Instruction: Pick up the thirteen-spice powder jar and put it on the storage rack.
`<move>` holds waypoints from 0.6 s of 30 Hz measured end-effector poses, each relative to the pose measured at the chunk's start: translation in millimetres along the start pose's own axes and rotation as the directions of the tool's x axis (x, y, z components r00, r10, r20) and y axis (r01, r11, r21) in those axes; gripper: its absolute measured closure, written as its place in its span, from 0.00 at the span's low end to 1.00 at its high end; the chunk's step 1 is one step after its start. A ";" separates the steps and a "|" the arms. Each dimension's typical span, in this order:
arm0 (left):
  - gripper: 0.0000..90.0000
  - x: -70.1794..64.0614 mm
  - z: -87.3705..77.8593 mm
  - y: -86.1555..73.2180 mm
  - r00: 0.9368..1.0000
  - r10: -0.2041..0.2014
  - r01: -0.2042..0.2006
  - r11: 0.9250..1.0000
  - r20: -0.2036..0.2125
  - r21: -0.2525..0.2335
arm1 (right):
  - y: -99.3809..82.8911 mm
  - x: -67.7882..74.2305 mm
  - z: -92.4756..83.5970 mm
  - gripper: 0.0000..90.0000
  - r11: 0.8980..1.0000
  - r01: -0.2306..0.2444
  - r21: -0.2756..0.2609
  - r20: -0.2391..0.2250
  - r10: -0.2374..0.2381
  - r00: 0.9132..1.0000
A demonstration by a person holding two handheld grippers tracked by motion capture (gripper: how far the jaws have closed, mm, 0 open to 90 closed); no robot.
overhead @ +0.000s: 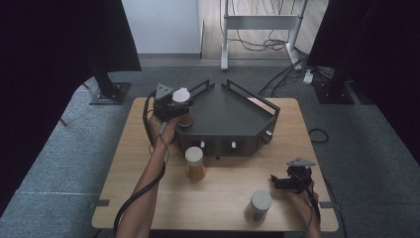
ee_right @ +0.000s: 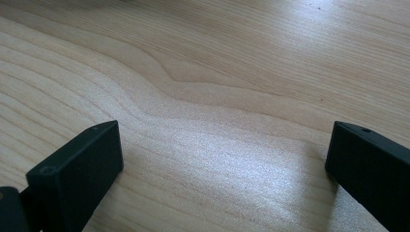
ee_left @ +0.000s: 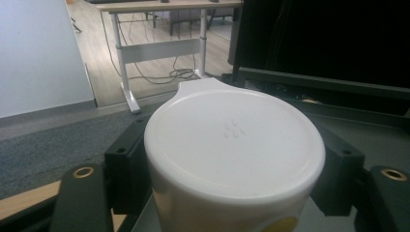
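**White-capped jar at the rack's left corner, between the left gripper's jaws**

The left gripper [overhead: 174, 105] has a jar [overhead: 182, 106] between its jaws at the left front corner of the black angular rack [overhead: 233, 116]. In the left gripper view the black jaw blocks sit against the jar's sides just below the white cap [ee_left: 234, 137], and they seem to press on it, though the contact is hard to judge this close. The right gripper [overhead: 283, 182] rests on the wooden table [overhead: 218, 198] near its right edge, jaws spread wide with bare wood grain between them.

The jar is a rigid cylinder with a brownish filling and a smooth, glossy plastic cap that has a small embossed mark and a flip tab at the rear. It probably has moderate weight for its size and will not give under the jaws. The cap looks slick and may pop or turn, so the better hold is on the straight wall under it, square across the widest part. Tilting risks a slip.

Two similar jars stand on the table: an amber jar [overhead: 194, 162] before the rack and a pale jar [overhead: 258, 206] near the front edge. The rack is matt black with raised rails and small knobs along its front
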State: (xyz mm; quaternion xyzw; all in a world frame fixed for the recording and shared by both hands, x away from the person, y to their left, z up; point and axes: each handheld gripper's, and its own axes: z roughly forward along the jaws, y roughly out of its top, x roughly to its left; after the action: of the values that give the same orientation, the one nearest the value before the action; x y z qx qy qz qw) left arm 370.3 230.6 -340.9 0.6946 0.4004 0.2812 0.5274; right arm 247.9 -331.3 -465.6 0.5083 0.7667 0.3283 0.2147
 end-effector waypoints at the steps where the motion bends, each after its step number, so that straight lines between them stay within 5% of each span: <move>1: 0.29 -0.1 -0.1 0.2 1.000 0.001 -0.001 1.000 -0.001 0.000 | 0.0 0.0 0.0 0.00 1.000 0.000 0.000 0.000 0.000 1.000; 18: 0.11 2.4 -8.9 -0.3 1.000 -0.006 0.006 0.999 -0.009 -0.032 | 0.0 0.0 0.0 0.00 1.000 0.001 0.000 0.000 -0.001 1.000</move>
State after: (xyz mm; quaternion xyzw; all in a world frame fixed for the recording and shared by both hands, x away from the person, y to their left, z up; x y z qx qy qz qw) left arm 364.2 237.2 -338.7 0.6837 0.4004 0.2892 0.5372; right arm 247.9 -331.3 -465.6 0.5081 0.7668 0.3282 0.2147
